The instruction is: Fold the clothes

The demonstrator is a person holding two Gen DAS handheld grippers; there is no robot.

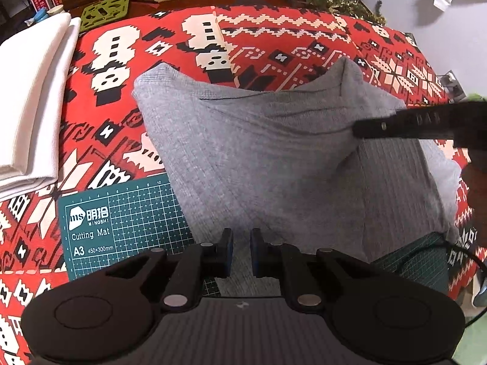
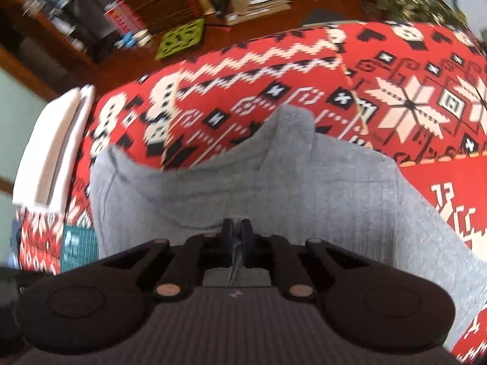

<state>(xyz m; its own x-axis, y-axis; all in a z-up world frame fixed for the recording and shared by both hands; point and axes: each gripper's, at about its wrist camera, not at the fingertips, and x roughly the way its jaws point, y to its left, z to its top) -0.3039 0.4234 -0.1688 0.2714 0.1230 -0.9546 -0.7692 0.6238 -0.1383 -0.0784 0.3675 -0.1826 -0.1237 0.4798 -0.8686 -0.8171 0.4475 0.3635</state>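
With the right gripper (image 2: 236, 243) pinching the grey garment (image 1: 274, 158) and the left gripper (image 1: 242, 251) parted and empty, that raised fold wanted laying down evenly.

Left gripper (image 1: 242, 251) low, level, jaws parted slightly, nothing between. Right gripper (image 2: 236, 243) raised, jaws pinched on cloth fold, reaching in from right.

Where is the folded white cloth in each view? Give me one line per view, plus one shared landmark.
Left wrist view: the folded white cloth lies along the left edge, on the red patterned cover.
Right wrist view: it sits at the left, upper-middle, at the cover's edge.
Shared landmark: the grey garment, just right of the cloth in both.
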